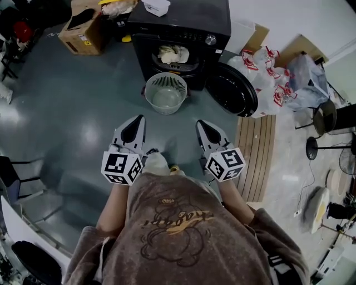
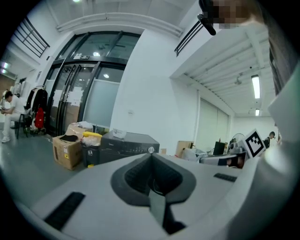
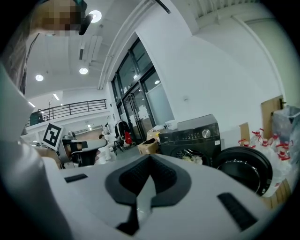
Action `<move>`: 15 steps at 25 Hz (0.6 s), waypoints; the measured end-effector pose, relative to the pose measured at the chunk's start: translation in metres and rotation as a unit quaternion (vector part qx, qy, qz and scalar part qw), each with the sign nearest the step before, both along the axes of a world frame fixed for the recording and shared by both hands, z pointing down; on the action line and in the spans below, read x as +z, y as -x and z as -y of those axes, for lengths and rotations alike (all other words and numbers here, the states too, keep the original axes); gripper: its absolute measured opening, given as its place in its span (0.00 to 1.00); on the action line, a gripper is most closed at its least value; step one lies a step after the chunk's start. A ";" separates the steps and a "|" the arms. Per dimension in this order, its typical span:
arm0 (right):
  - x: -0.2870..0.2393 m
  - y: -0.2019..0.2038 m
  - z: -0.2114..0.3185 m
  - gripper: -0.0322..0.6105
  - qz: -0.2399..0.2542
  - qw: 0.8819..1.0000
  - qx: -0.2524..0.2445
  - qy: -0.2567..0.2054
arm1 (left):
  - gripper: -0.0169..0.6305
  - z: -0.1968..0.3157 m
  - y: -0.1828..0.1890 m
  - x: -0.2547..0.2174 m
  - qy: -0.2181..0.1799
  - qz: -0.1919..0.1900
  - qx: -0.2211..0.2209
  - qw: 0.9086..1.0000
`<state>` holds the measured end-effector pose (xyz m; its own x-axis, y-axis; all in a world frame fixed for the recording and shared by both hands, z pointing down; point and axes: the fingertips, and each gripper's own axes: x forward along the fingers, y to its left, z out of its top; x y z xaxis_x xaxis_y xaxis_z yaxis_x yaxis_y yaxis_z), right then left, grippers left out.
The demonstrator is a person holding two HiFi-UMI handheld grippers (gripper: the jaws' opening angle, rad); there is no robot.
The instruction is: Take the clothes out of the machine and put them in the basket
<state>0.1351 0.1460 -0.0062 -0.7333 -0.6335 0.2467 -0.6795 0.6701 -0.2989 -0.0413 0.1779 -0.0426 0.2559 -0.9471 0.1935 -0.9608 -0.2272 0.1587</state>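
Note:
A black washing machine (image 1: 181,25) stands at the far side of the floor with its round door (image 1: 231,89) swung open to the right. Pale clothes (image 1: 173,54) lie in the drum. A light green mesh basket (image 1: 166,92) sits on the floor just in front of the opening, with little or nothing in it. My left gripper (image 1: 138,119) and right gripper (image 1: 201,125) hover side by side well short of the basket, both shut and holding nothing. In the right gripper view the machine (image 3: 192,136), door (image 3: 246,166) and clothes (image 3: 190,158) lie ahead of the closed jaws.
A cardboard box (image 1: 83,25) stands left of the machine. White plastic bags (image 1: 272,78) are piled to its right. A wooden slatted board (image 1: 256,147) lies on the floor at right, beside a black stool (image 1: 325,128). A white tub (image 1: 157,6) rests on the machine.

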 end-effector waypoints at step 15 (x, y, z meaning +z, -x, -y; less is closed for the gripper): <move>0.018 0.049 0.131 0.05 -0.009 1.000 0.029 0.002 | 0.04 0.145 0.047 0.027 0.007 0.000 0.039 0.999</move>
<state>0.0862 0.0148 0.0123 -0.6903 -0.6744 0.2619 -0.7229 0.6278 -0.2888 -0.0880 0.0333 -0.0156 0.3285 -0.9215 0.2072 -0.9404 -0.2986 0.1628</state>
